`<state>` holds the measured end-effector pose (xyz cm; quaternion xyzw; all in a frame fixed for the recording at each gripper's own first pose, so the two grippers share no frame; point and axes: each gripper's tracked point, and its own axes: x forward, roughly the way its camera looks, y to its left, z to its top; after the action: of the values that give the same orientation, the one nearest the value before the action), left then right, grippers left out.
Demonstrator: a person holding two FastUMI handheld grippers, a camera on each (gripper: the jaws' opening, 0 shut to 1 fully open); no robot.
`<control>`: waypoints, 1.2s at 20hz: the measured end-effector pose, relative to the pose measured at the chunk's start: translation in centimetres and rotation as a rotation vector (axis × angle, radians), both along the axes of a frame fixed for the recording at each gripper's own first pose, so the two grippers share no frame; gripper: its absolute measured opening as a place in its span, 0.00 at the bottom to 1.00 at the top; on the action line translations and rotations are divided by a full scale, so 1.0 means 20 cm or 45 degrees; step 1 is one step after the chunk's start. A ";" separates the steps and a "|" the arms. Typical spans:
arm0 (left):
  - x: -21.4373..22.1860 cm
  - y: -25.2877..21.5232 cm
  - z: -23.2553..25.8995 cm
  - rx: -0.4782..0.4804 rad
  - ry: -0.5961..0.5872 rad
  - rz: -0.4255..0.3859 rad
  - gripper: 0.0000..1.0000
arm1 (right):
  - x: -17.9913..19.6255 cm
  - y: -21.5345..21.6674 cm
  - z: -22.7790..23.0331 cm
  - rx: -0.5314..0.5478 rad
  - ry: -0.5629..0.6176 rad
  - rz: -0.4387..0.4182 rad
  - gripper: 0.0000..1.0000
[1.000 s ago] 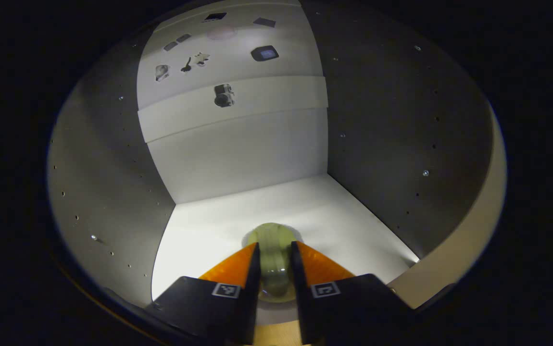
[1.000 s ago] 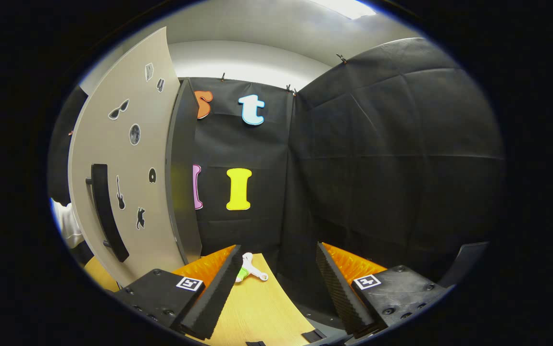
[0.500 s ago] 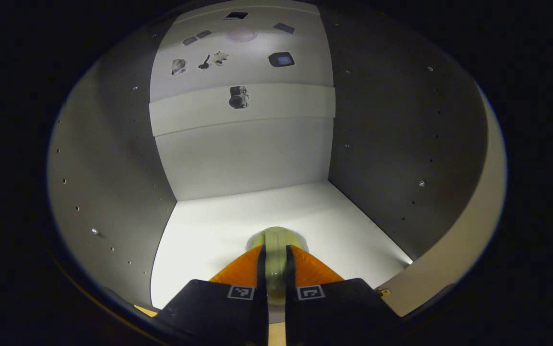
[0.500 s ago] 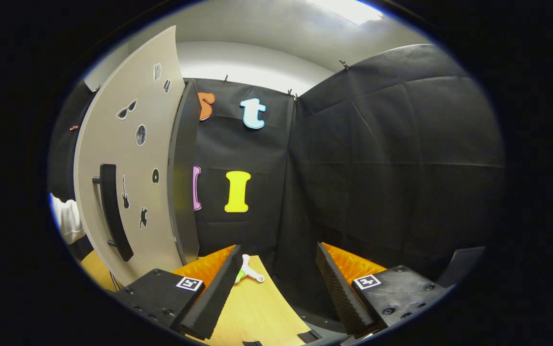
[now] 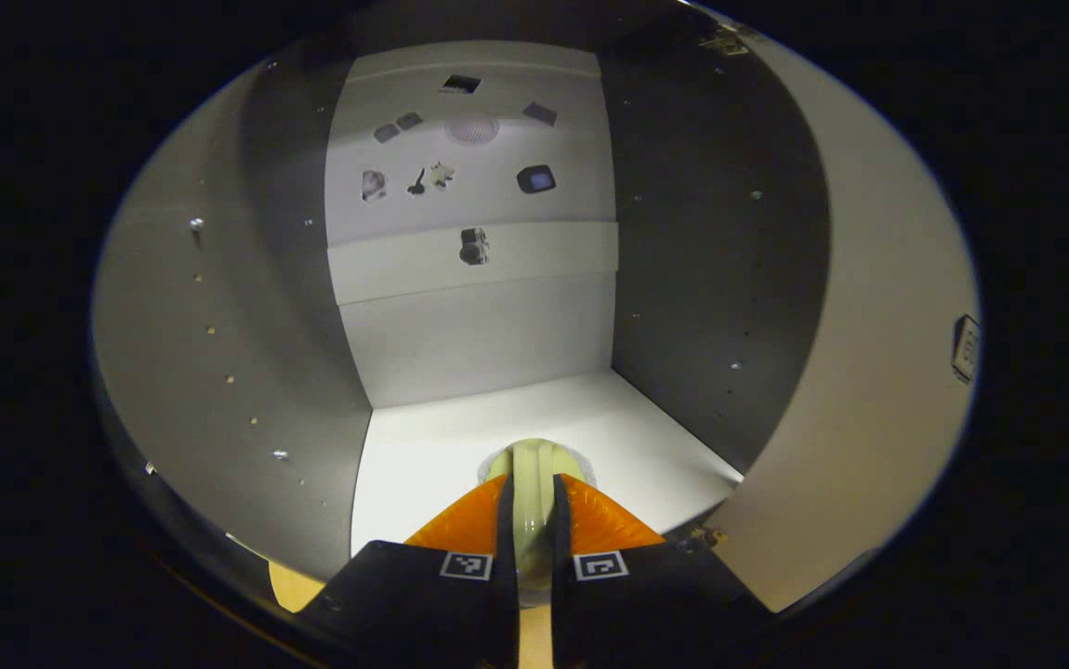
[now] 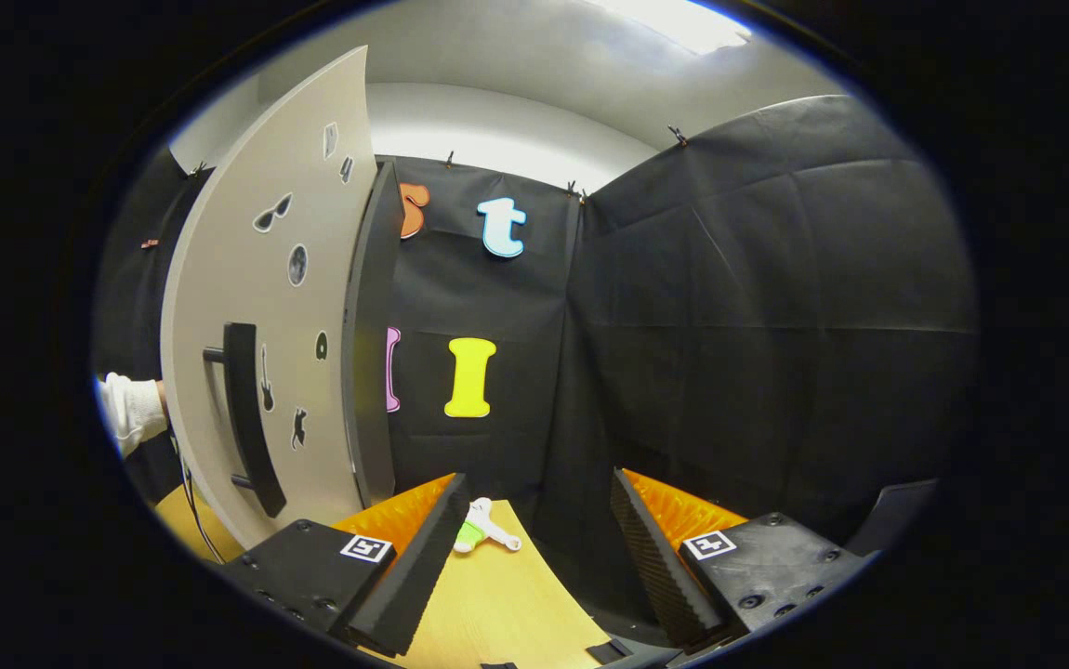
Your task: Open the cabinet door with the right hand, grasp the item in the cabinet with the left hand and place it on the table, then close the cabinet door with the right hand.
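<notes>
In the left gripper view, my left gripper [image 5: 529,492] is shut on a pale green rounded item [image 5: 531,465], held just above the white floor of the cabinet [image 5: 460,437] near its front edge. The open cabinet door [image 5: 869,372] curves along the right. In the right gripper view, my right gripper [image 6: 534,520] is open with nothing between its fingers, over the wooden table [image 6: 497,604]. The cabinet door [image 6: 265,334] with a dark handle [image 6: 246,418] stands open at the left, apart from the gripper.
Stickers dot the cabinet's back wall [image 5: 469,177] and the door's face. A small white and green object [image 6: 481,530] lies on the table beyond my right gripper. A white sleeve [image 6: 130,409] shows past the door's edge. Black cloth walls the booth.
The left gripper closed its fingers onto the green item and has drawn back toward the cabinet's front. The right gripper stayed open and shifted only slightly.
</notes>
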<state>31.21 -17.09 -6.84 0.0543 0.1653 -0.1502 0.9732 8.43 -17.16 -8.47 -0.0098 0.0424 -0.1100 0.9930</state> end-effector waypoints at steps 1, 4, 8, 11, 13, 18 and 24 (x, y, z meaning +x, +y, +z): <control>-0.07 0.01 0.02 0.005 -0.015 -0.013 0.18 | 0.00 0.02 0.00 0.006 -0.003 0.002 0.98; -0.26 0.04 0.05 0.002 -0.048 -0.044 0.18 | -0.02 0.10 0.01 0.023 -0.011 0.017 0.98; -0.51 0.09 0.03 -0.052 -0.077 -0.040 0.18 | -0.03 0.19 0.07 0.009 -0.034 0.027 0.98; -0.68 0.11 -0.06 -0.021 -0.097 -0.032 0.18 | -0.05 0.25 0.11 -0.017 -0.047 0.021 0.98; -0.79 0.08 -0.12 0.018 -0.109 -0.043 0.18 | -0.06 0.28 0.15 -0.028 -0.063 0.012 0.98; -1.02 -0.03 -0.32 -0.060 -0.067 -0.039 0.18 | -0.08 0.33 0.23 -0.022 -0.105 -0.020 0.98; -1.18 -0.11 -0.65 -0.150 0.027 0.031 0.18 | -0.12 0.34 0.31 -0.027 -0.141 -0.067 0.97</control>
<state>7.57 -19.35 -19.85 -0.0066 0.1670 -0.1484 0.9747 6.04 -10.32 -2.22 -0.0129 -0.0137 -0.1369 0.9904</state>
